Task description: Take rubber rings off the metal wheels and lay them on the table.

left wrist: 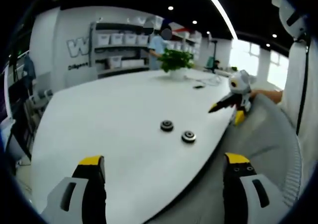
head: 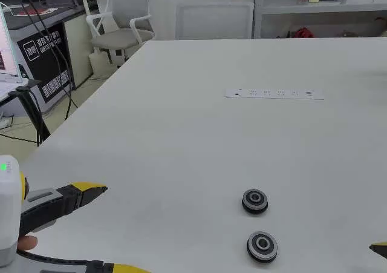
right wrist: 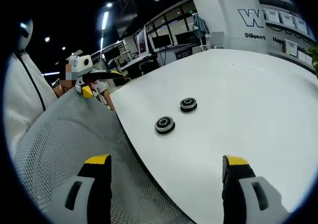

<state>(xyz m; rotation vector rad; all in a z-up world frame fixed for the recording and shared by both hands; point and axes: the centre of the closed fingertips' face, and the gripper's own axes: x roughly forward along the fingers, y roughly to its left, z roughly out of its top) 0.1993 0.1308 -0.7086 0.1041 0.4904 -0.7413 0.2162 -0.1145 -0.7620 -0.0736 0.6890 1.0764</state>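
- Head view: two small round metal wheels lie flat on the white bench (head: 181, 134), the far wheel (head: 254, 201) and the near wheel (head: 262, 247). They are close together but not touching, and each wears a black rubber ring (head: 250, 247) around its rim, so nothing is off yet. The black, yellow-tipped left claw (head: 124, 229) hangs spread and empty at lower left, well apart from both wheels. One yellow tip of the right claw (head: 380, 247) shows at the right border. Bare bench runs far back to a white power strip (head: 275, 94), leaving ample room for laying rings down.
- Left gripper view: the left claw (left wrist: 164, 164) is spread wide, pinching nothing. The far wheel (left wrist: 167, 126) and near wheel (left wrist: 188, 137) sit ahead, near the bench's curved edge, with a grey mesh surface (left wrist: 258, 134) below it. The right claw (left wrist: 231, 97) hovers off that edge.
- Right gripper view: the right claw (right wrist: 167, 160) is likewise spread and empty. The near wheel (right wrist: 165, 125) lies closest to the edge.
- Risk: pulling a ring on an unpinned wheel would likely drag it over that near edge. A stretched ring might snap away. Reaching for one wheel could nudge its neighbour, as they sit so close.
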